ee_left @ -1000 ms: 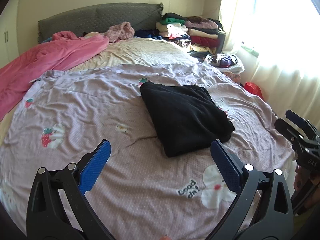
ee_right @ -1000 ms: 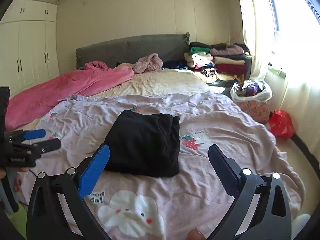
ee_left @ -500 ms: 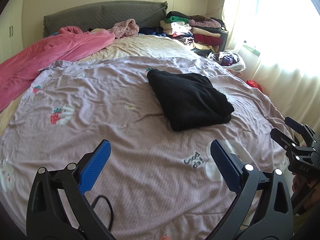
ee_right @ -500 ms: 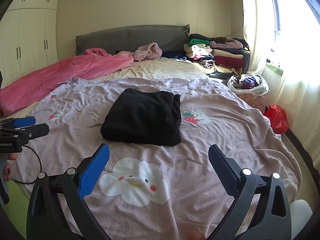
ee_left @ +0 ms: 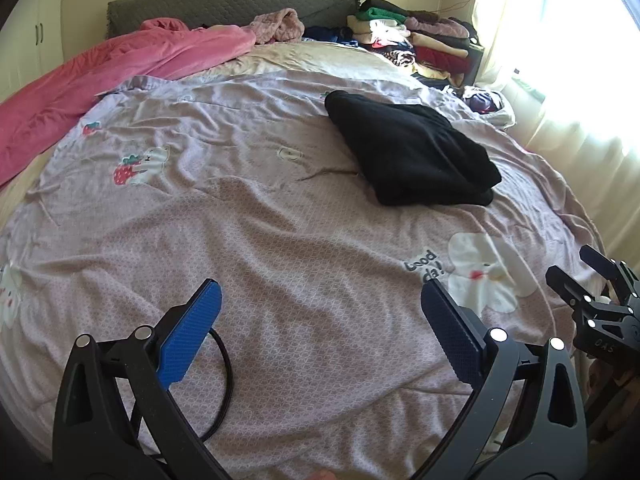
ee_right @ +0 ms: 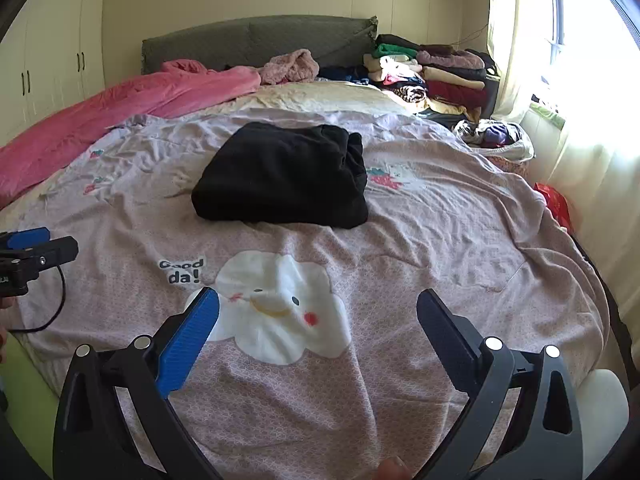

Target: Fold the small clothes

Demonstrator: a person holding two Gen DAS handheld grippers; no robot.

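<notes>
- The lilac bedspread covers the bed, and the folded black garment lies flat near its middle, well ahead of both grippers.
- From the left gripper the garment lies forward and to the right, its long axis running away diagonally; from the right gripper it lies ahead, slightly left, probably the nearer reach.
- Both grippers stand wide apart, holding nothing and touching nothing.
</notes>
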